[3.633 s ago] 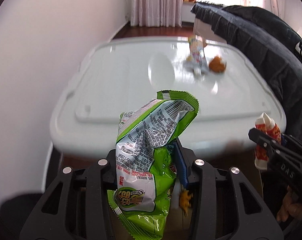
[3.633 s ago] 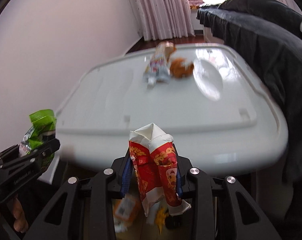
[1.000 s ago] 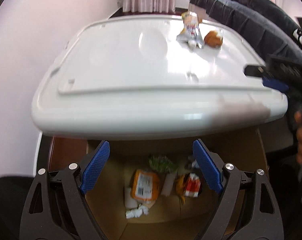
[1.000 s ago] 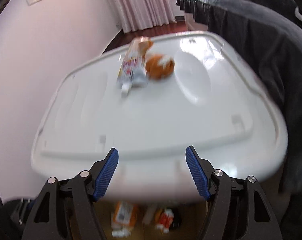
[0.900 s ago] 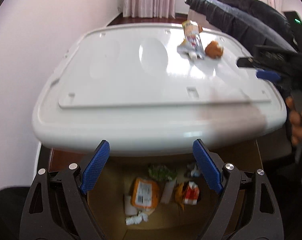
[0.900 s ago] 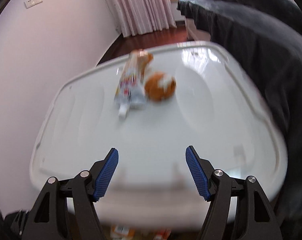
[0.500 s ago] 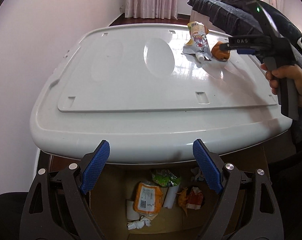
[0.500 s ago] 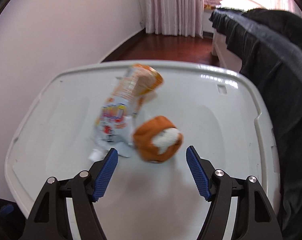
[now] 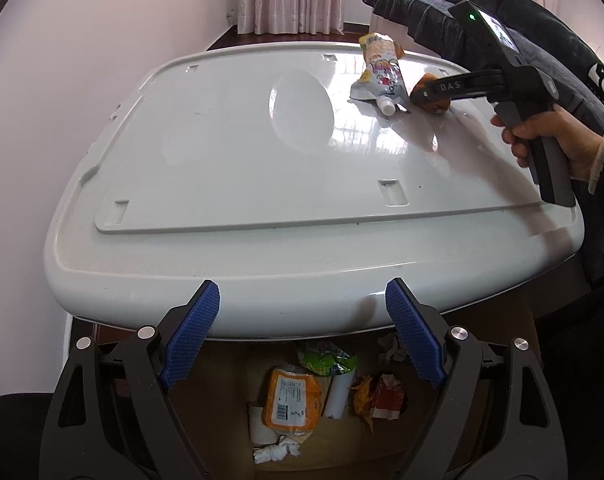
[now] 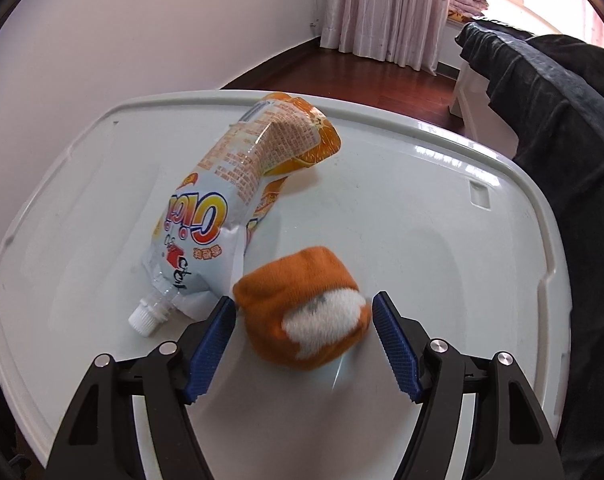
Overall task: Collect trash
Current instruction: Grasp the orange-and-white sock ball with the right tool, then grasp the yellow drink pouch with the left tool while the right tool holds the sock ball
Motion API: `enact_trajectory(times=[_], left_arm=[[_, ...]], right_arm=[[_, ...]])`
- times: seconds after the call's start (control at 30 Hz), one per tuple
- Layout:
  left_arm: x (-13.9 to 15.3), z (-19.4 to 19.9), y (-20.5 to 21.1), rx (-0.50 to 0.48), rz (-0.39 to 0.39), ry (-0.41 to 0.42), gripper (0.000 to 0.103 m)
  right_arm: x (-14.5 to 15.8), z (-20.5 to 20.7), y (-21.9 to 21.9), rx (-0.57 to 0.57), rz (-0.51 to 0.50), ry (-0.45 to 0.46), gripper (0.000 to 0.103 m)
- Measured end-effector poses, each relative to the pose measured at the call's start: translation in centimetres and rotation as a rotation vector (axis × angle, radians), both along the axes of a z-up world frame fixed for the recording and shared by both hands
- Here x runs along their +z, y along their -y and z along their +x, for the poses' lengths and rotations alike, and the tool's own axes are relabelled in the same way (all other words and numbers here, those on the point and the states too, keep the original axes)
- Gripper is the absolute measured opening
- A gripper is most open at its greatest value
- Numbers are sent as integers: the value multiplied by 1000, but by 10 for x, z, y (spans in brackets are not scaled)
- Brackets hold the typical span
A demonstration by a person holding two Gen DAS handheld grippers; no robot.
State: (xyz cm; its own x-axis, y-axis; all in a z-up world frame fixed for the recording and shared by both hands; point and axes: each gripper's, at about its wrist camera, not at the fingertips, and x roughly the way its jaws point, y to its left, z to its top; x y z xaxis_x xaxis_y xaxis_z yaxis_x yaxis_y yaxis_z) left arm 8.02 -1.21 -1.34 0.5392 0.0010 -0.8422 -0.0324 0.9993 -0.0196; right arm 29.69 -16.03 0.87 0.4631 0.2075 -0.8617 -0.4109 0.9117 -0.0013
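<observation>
A rolled orange and white sock (image 10: pixel 304 312) lies on the white table (image 10: pixel 442 240), between the open jaws of my right gripper (image 10: pixel 304 310). An orange and white drink pouch (image 10: pixel 238 192) with a white cap lies just left of it. In the left wrist view the sock (image 9: pixel 436 94) is mostly hidden behind the right gripper (image 9: pixel 420 98), beside the pouch (image 9: pixel 380 72). My left gripper (image 9: pixel 302 316) is open and empty at the table's near edge, above a cardboard box (image 9: pixel 520 320) holding dropped trash (image 9: pixel 290 396).
A dark padded sofa (image 9: pixel 542 44) runs along the table's right side, also in the right wrist view (image 10: pixel 562 120). A pink wall (image 9: pixel 82 60) is on the left. Curtains (image 10: pixel 382 8) and wooden floor (image 10: pixel 362 76) lie beyond the table.
Both grippers let go of their wrappers, which now lie in the box. My right gripper moved across the table to the sock, now between its jaws. My left gripper stayed nearly still.
</observation>
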Motion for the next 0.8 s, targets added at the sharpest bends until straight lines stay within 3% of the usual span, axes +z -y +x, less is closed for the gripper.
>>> enact_trajectory(times=[0.23, 0.57, 0.8], left_arm=[[-3, 2, 0, 6, -8, -12, 83], [-4, 3, 2, 8, -19, -9, 83], [-5, 3, 2, 24, -11, 15, 83]], right_arm=[[-5, 8, -5, -4, -11, 5, 70], [-3, 1, -7, -67, -50, 49, 39], [-1, -6, -6, -115, -53, 40, 36]])
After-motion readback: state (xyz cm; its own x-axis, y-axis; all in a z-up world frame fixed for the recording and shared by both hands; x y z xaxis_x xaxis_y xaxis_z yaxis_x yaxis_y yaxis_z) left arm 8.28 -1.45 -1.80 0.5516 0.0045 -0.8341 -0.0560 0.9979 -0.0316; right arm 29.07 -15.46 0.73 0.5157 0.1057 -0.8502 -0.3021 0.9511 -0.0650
